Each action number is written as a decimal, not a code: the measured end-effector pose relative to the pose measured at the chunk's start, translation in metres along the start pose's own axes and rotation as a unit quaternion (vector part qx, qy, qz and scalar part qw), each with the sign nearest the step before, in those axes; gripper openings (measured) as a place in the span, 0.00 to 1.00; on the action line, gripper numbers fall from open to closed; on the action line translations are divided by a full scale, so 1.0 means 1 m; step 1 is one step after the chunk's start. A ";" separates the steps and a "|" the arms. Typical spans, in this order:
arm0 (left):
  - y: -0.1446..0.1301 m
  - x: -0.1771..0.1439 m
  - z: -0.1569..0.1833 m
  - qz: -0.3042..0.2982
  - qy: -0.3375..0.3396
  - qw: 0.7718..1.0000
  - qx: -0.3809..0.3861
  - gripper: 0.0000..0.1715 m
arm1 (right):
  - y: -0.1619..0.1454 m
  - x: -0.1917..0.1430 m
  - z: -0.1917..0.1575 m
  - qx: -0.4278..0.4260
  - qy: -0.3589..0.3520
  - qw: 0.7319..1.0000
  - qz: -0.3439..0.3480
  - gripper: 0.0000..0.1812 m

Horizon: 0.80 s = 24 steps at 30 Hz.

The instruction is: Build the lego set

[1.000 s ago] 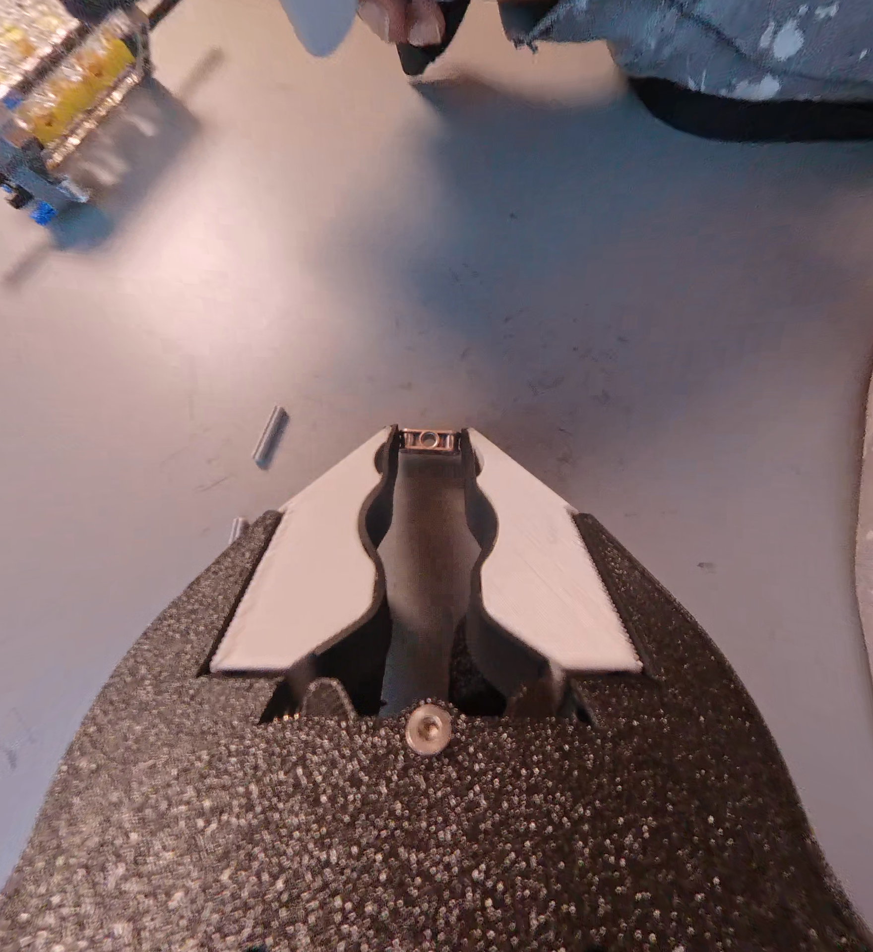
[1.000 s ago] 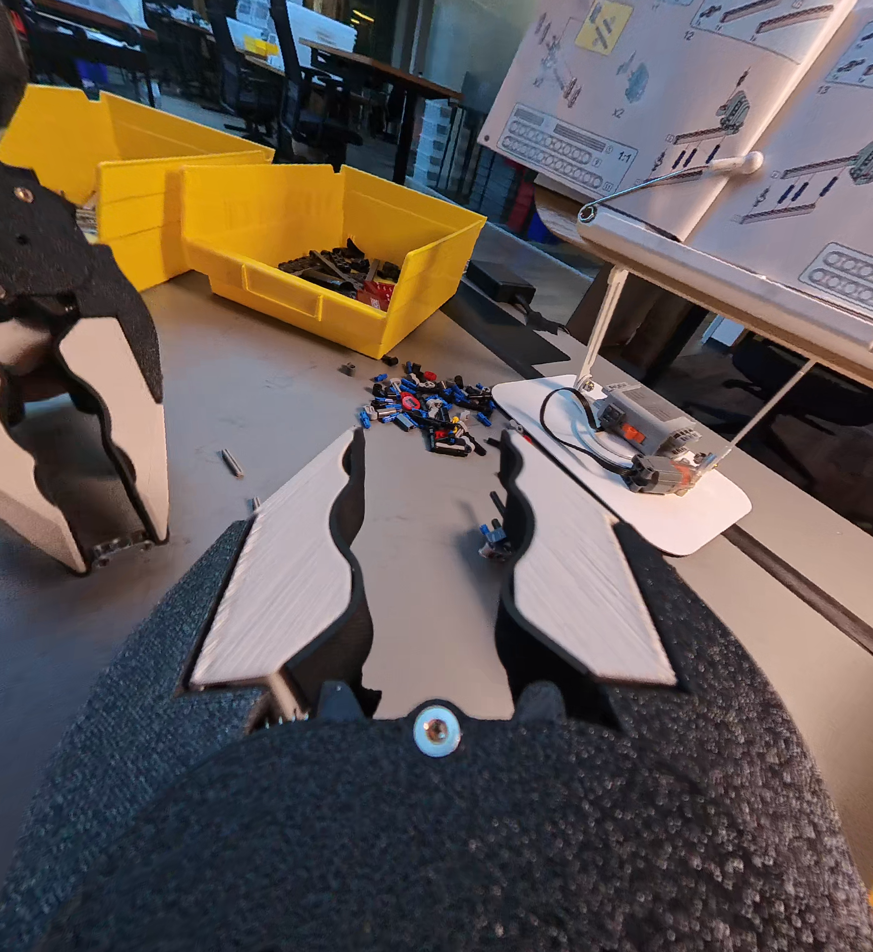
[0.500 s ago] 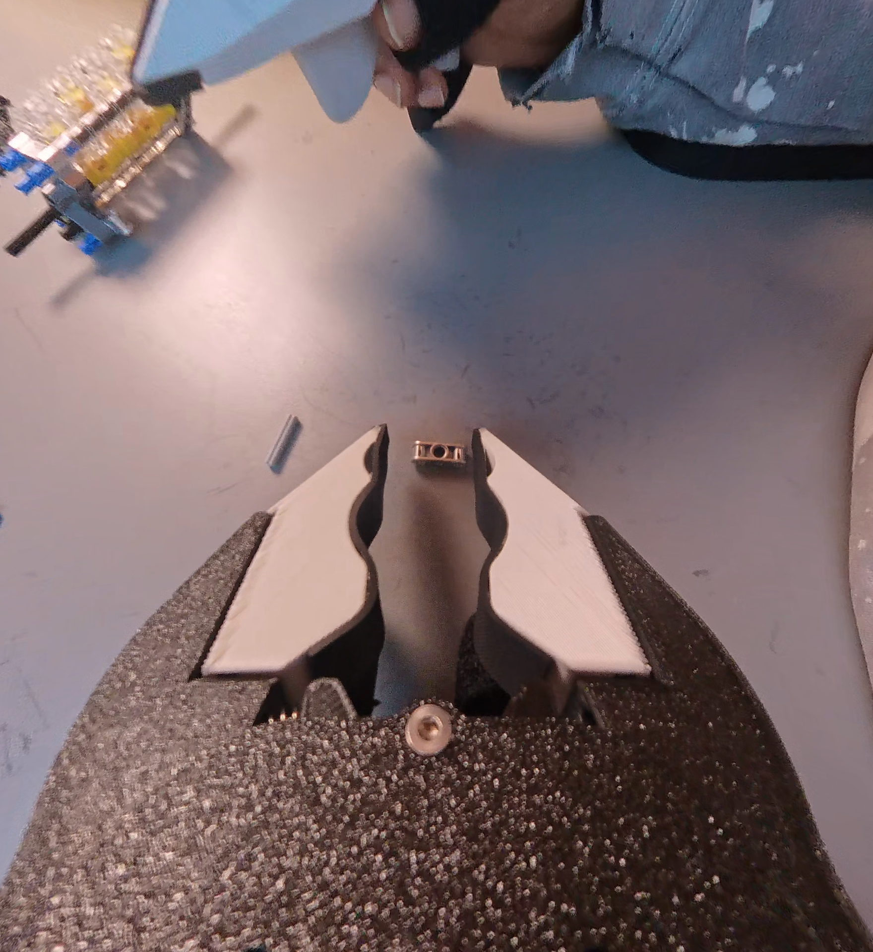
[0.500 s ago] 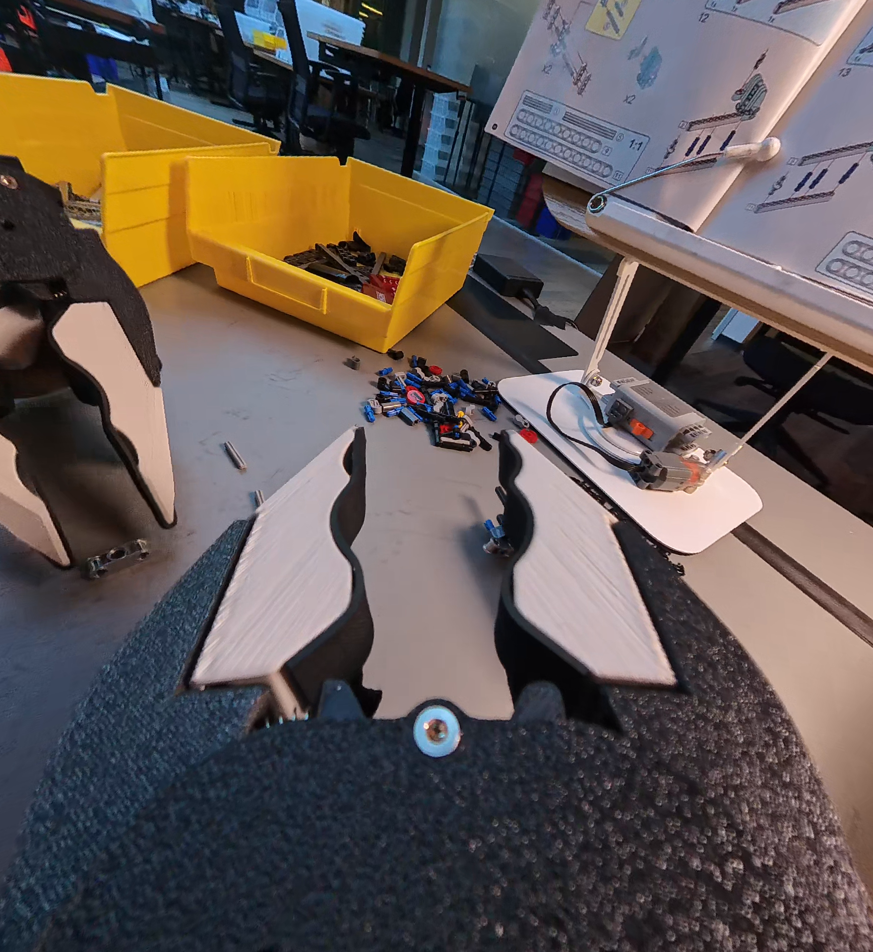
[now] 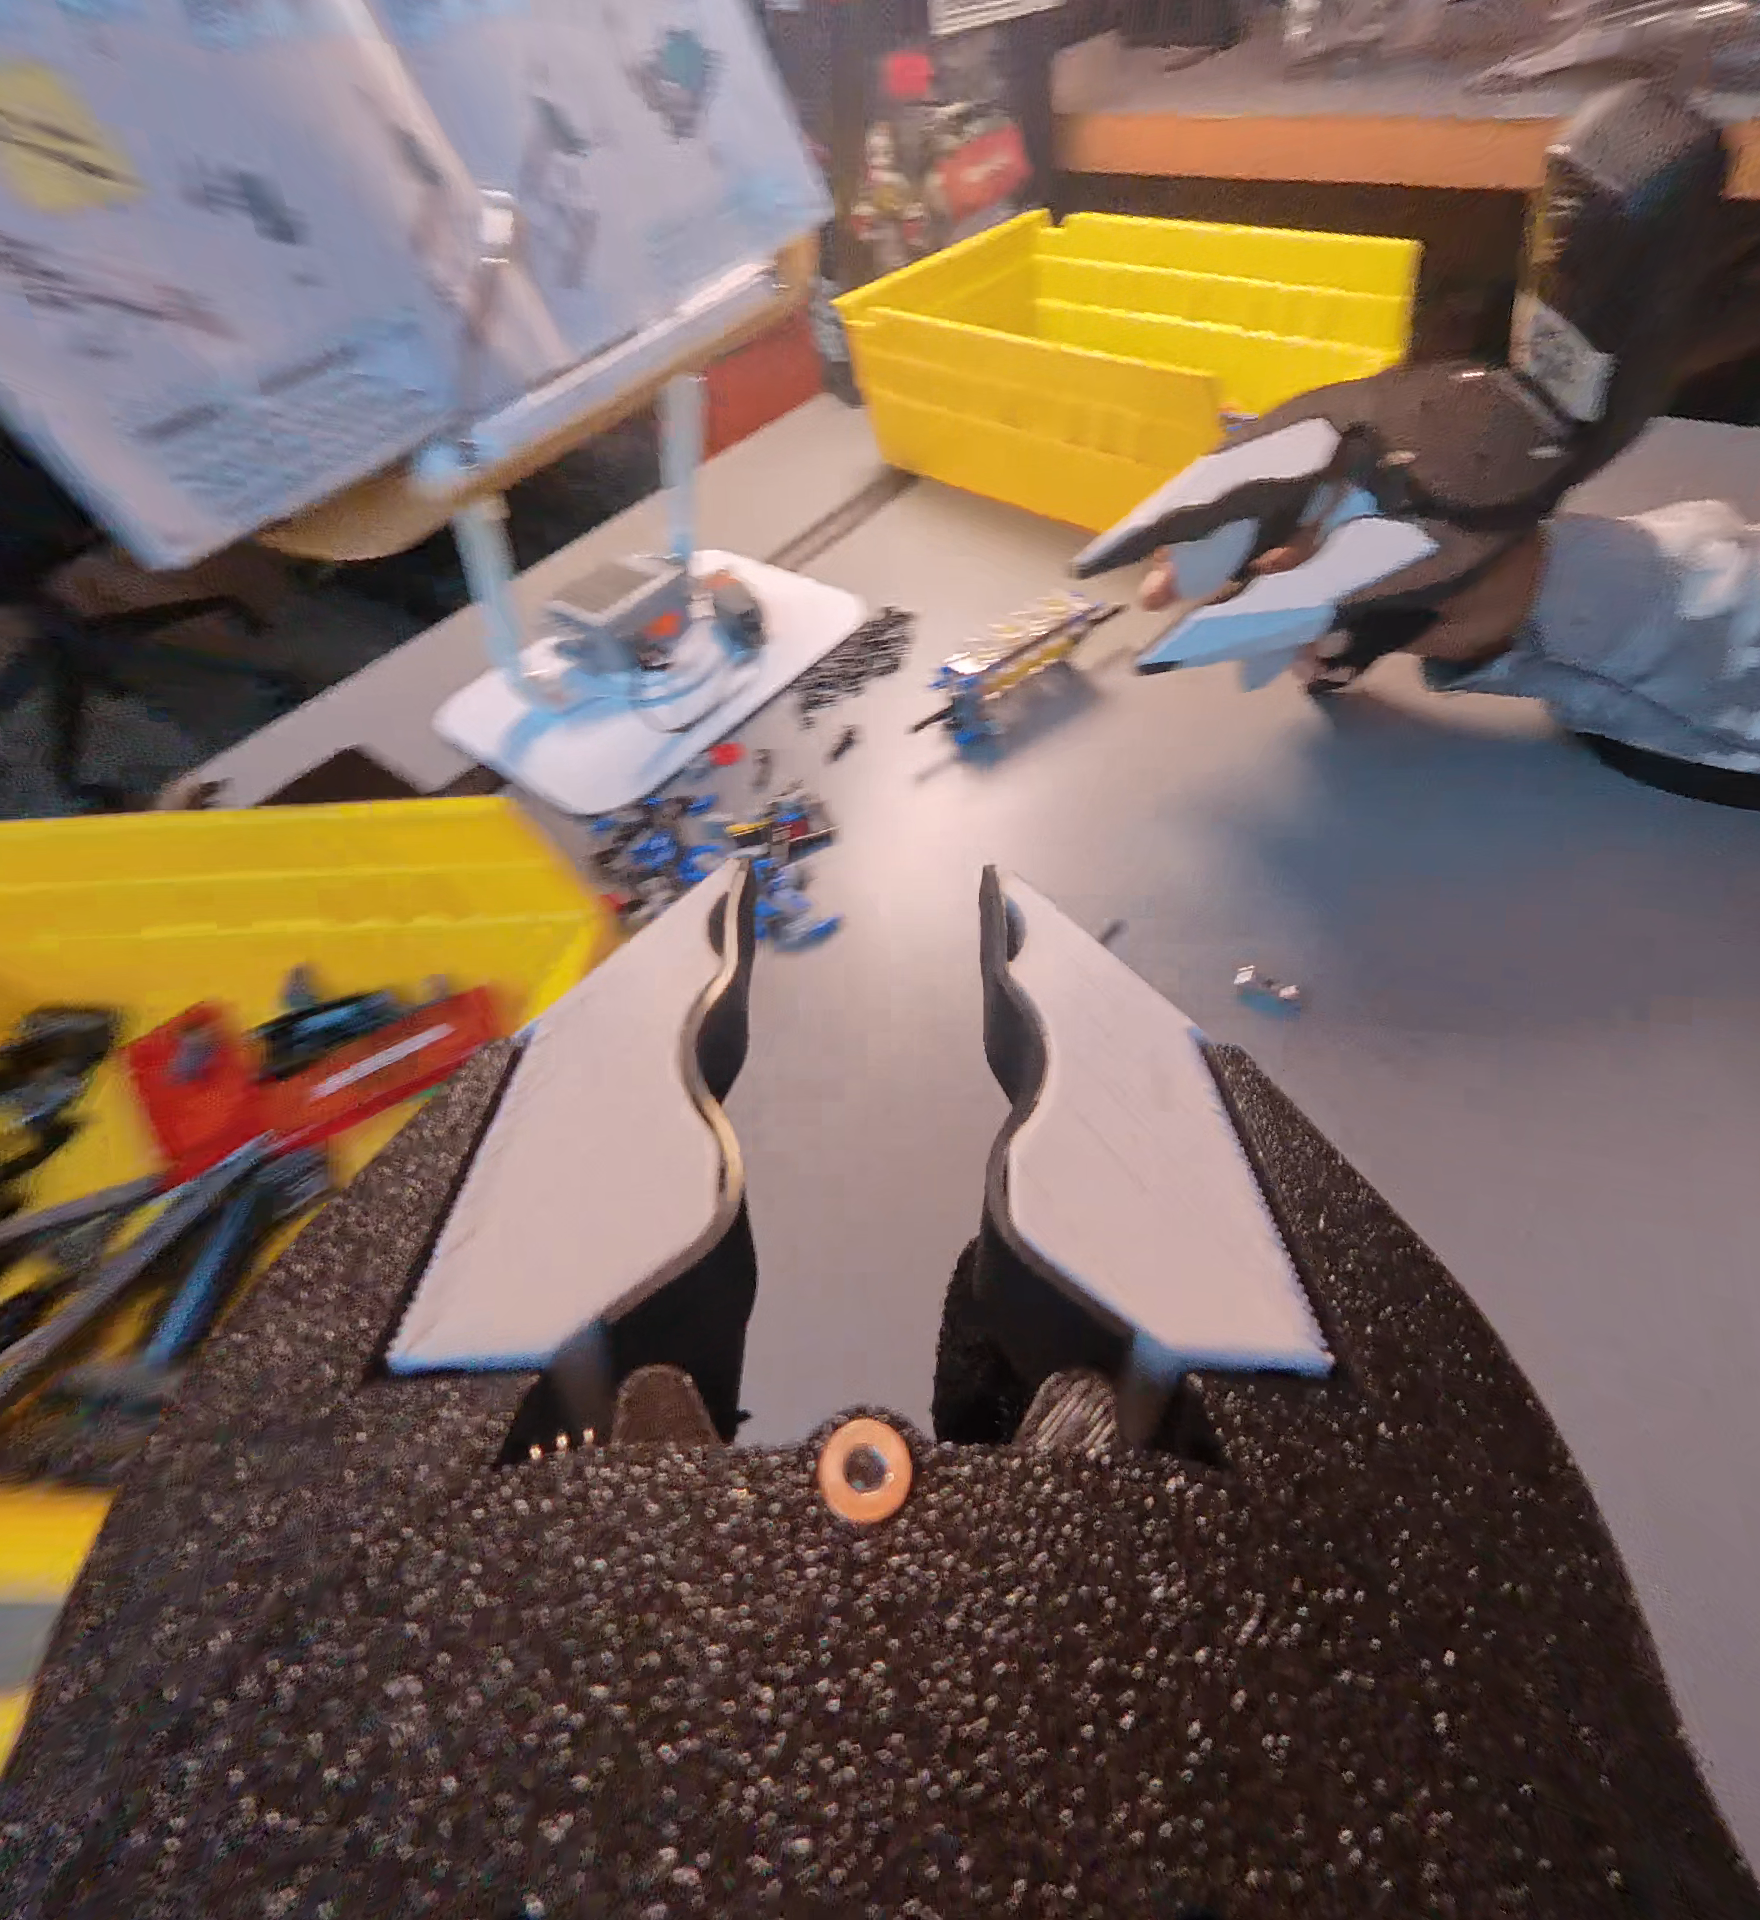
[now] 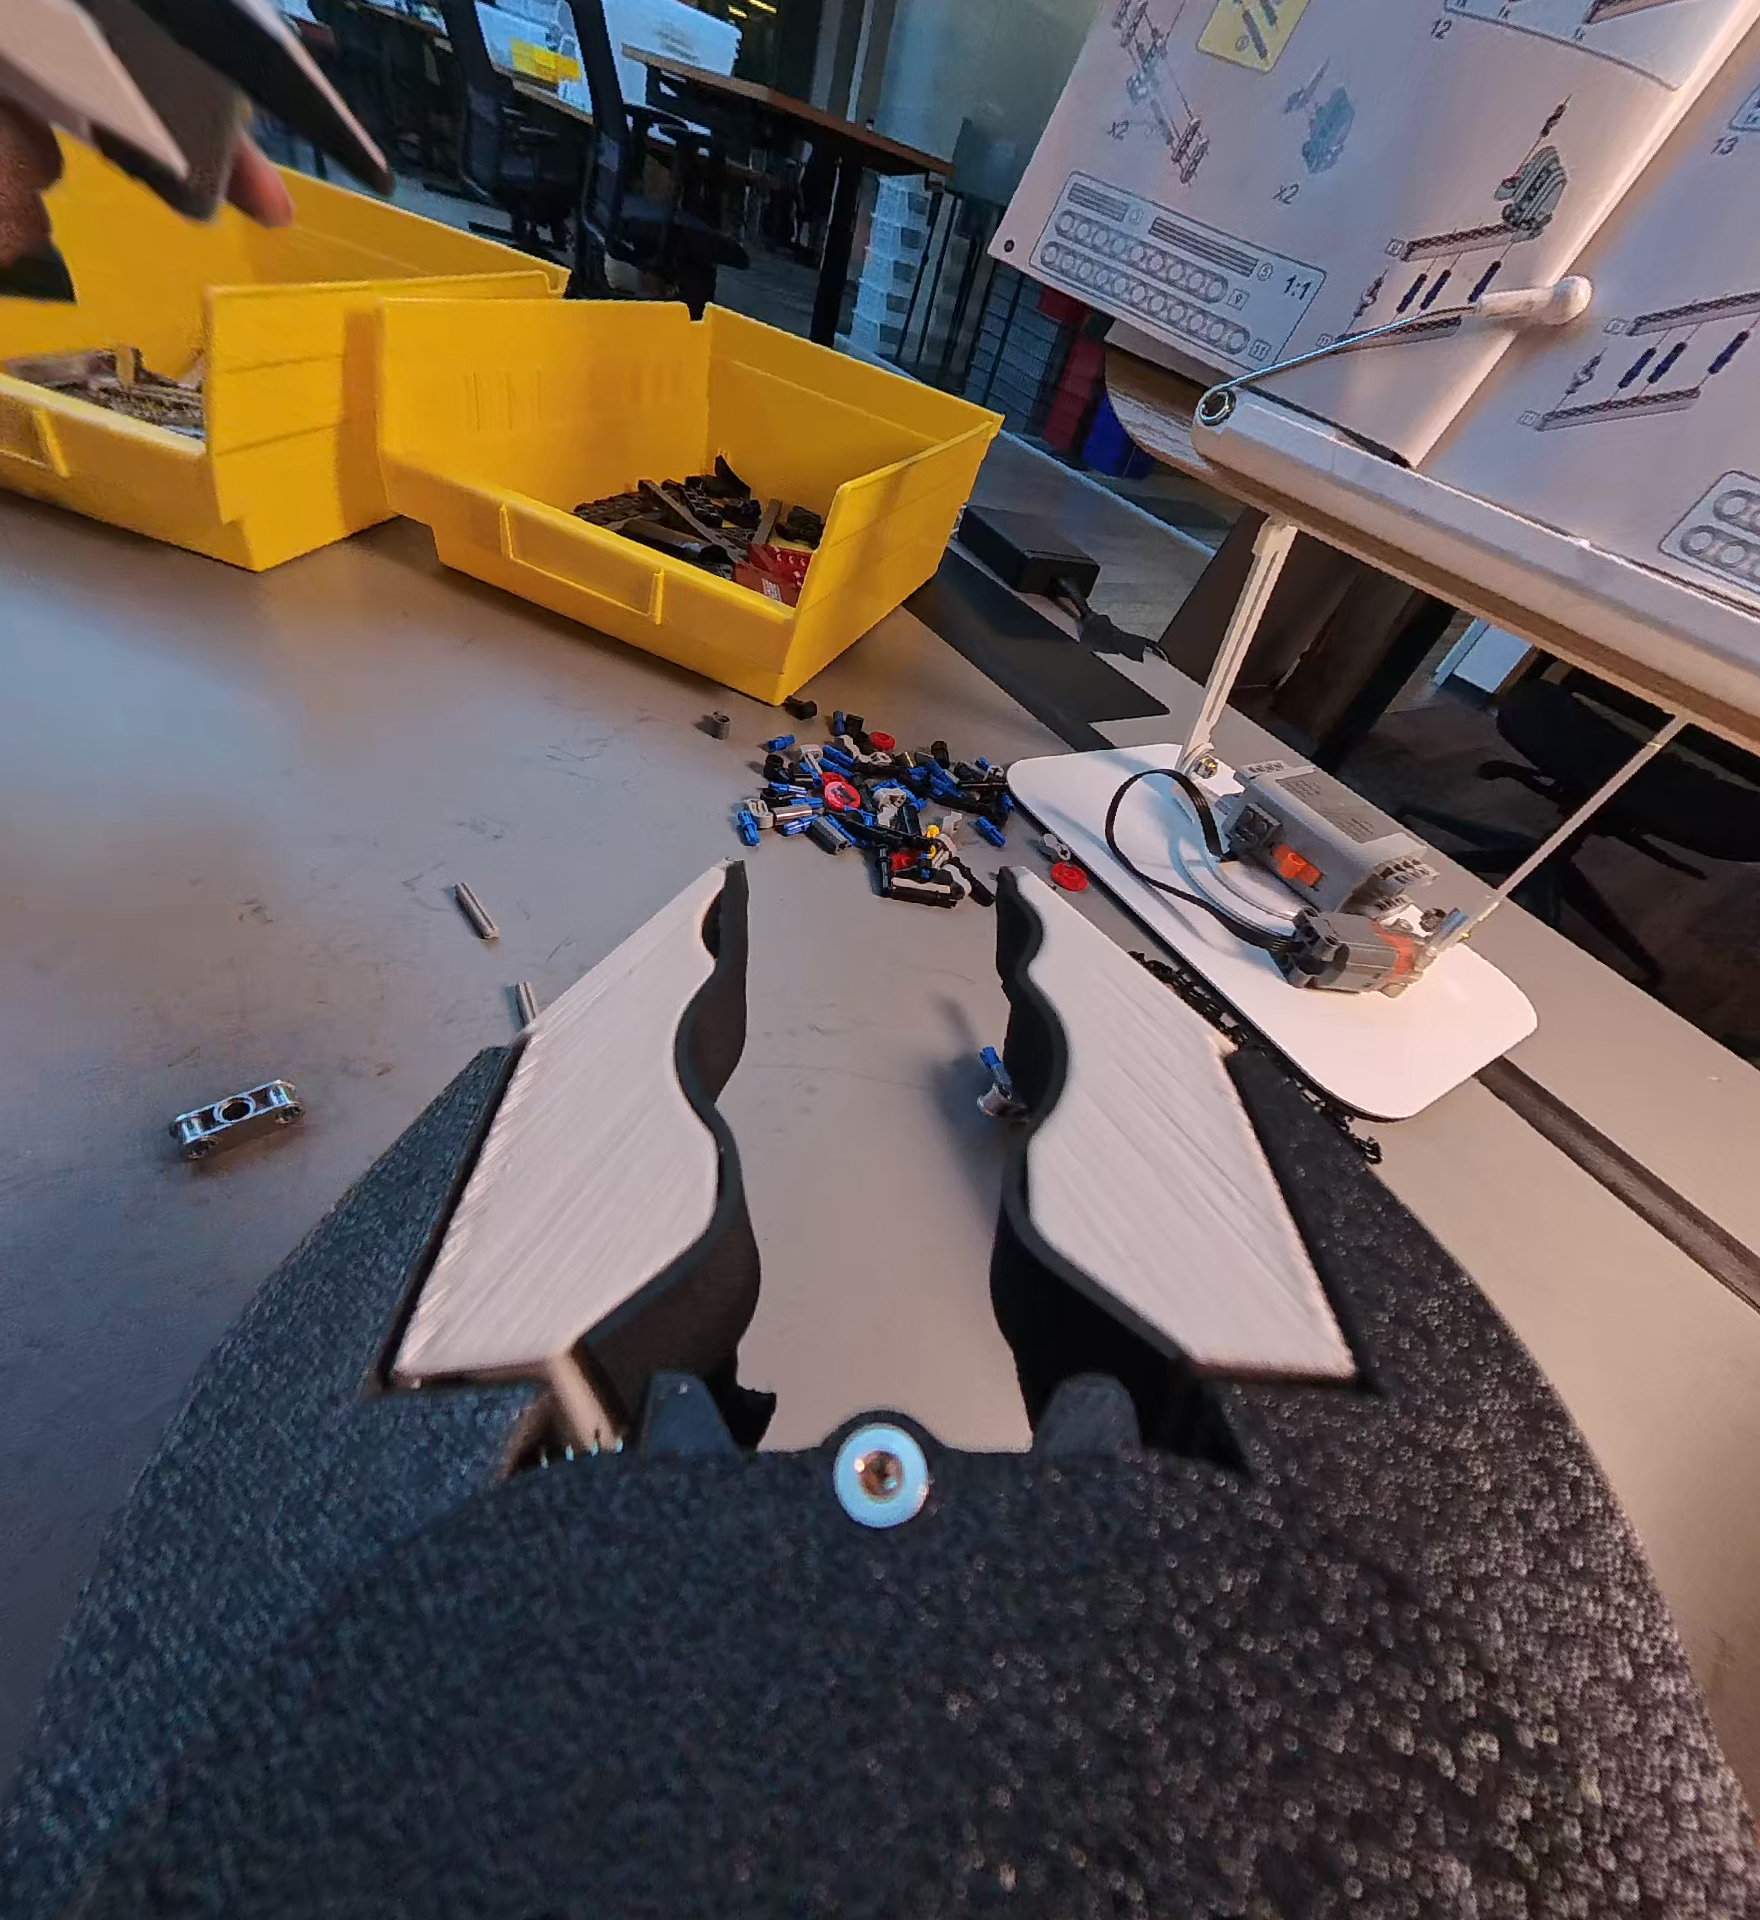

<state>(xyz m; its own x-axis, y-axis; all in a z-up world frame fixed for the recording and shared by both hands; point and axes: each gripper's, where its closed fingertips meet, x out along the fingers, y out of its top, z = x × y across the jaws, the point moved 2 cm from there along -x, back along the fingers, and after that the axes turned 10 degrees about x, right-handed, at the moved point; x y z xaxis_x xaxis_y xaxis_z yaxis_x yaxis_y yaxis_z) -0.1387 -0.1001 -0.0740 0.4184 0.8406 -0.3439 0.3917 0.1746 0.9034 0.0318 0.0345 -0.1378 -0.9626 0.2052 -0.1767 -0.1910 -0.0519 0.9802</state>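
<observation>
The left hand-held gripper [image 5: 863,883], earlier pinching a small grey connector [image 6: 237,1116] against the worktop [image 6: 232,779] and then parted around it, has let go, lifted away and swung up; its view now looks across at a yellow bin [image 5: 232,914] and the parts pile [image 5: 720,842]. The connector lies alone on the worktop. The jaws stand wider apart than before.
</observation>
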 end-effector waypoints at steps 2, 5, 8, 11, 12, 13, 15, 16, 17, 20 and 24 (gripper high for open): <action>-0.008 -0.046 -0.049 -0.048 0.079 0.996 0.005 0.22 | 0.000 0.000 0.000 0.000 0.000 1.000 -0.001 0.25; -0.038 -0.124 -0.127 -0.171 0.198 0.965 0.005 0.20 | -0.001 0.001 -0.001 -0.001 0.001 1.000 -0.003 0.25; -0.093 -0.188 -0.187 -0.310 0.251 0.917 -0.024 0.18 | -0.002 0.002 -0.001 -0.005 -0.001 1.000 -0.007 0.24; -0.161 -0.219 -0.206 -0.425 0.205 0.878 -0.084 0.16 | -0.003 0.003 -0.002 -0.010 -0.002 1.000 -0.012 0.23; -0.180 -0.223 -0.208 -0.452 0.189 0.867 -0.090 0.14 | -0.004 0.004 -0.002 -0.011 -0.004 1.000 -0.013 0.23; -0.197 -0.227 -0.208 -0.480 0.173 0.856 -0.090 0.14 | -0.004 0.004 -0.002 -0.012 -0.006 1.000 -0.014 0.23; -0.226 -0.230 -0.206 -0.529 0.141 0.833 -0.081 0.13 | -0.004 0.004 -0.001 -0.013 -0.011 1.000 -0.015 0.22; -0.236 -0.229 -0.204 -0.545 0.123 0.825 -0.079 0.13 | -0.004 0.004 -0.001 -0.013 -0.015 1.000 -0.015 0.22; -0.244 -0.227 -0.202 -0.558 0.106 0.819 -0.079 0.13 | -0.004 0.004 0.000 -0.014 -0.018 1.000 -0.015 0.22; -0.261 -0.224 -0.191 -0.595 0.046 0.798 -0.088 0.13 | -0.005 0.006 0.001 -0.015 -0.025 0.999 -0.018 0.22; -0.269 -0.225 -0.167 -0.635 -0.043 0.765 -0.103 0.13 | -0.007 0.007 0.002 -0.018 -0.033 0.999 -0.023 0.21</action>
<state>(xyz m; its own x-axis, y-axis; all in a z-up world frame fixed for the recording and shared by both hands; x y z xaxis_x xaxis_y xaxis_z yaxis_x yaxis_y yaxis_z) -0.4752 -0.2505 -0.1972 -0.1365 -0.1082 -0.9847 0.3934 0.9064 -0.1541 0.0266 0.0381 -0.1457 -0.9380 0.2720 -0.2149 -0.2437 -0.0764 0.9668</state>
